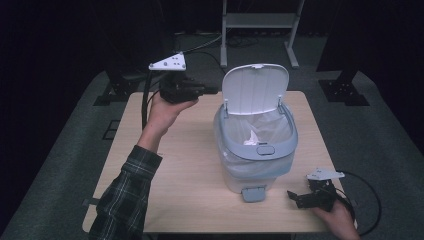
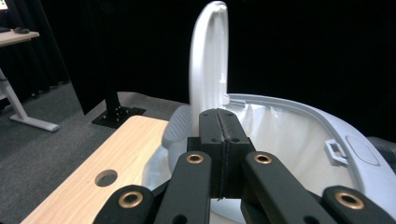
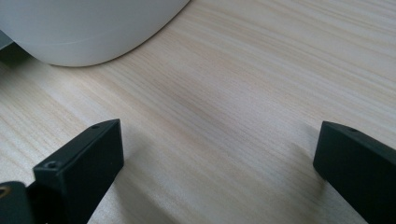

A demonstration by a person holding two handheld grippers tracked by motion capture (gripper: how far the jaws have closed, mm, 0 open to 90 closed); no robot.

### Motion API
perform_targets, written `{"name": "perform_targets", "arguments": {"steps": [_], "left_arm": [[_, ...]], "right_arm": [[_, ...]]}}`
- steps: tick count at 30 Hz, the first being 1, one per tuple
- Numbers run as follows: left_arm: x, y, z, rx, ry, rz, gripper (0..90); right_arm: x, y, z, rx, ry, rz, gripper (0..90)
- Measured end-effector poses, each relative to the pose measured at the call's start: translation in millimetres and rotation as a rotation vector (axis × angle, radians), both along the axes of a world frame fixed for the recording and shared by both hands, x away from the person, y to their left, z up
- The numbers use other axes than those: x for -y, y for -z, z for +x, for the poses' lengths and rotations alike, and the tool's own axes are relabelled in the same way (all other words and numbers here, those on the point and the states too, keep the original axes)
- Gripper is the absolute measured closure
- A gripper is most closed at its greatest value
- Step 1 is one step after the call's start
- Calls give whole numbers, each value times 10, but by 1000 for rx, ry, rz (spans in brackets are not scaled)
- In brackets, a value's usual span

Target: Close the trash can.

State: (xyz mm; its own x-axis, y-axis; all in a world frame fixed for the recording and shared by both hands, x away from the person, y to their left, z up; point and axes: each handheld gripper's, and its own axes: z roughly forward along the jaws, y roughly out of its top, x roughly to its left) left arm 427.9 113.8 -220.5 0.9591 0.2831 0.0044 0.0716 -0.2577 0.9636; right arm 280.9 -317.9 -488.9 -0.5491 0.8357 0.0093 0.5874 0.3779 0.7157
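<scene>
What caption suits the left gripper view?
Shut left gripper beside open-lidded white bin on wooden table.

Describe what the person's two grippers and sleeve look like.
Both the left gripper and the right gripper are black, each topped by a grey three-cornered plate and trailing a black cable. Brass-coloured rivets dot the left one's jaw links. The sleeve is dark green plaid.

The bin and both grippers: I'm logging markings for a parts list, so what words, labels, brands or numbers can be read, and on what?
None can be read.
Bin, its raised lid and front latch: plain, no print.
Left gripper and right gripper: no lettering.
Table: bare wood grain.
</scene>
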Motion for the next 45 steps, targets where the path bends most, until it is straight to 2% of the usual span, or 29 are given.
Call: {"name": "perform_targets", "arguments": {"steps": [10,20,26,30,35,45], "left_arm": [[99,-25,250,-8,-34,2,900],[259,-3,367,-22,-22,-8,900],[354,-4,331,-20,9,-17,900],[351,-4,310,-22,13,-17,900],[347,-5,273,-28,49,-20,900],[363,4,91,-27,124,-2,900]], "right_arm": [[0,0,0,0,0,0,6],[0,0,0,0,0,0,6],[0,-1,0,0,0,0,6],[0,-1,0,0,0,0,6],[0,0,0,0,0,0,6],[0,0,0,0,0,0,6]]}}
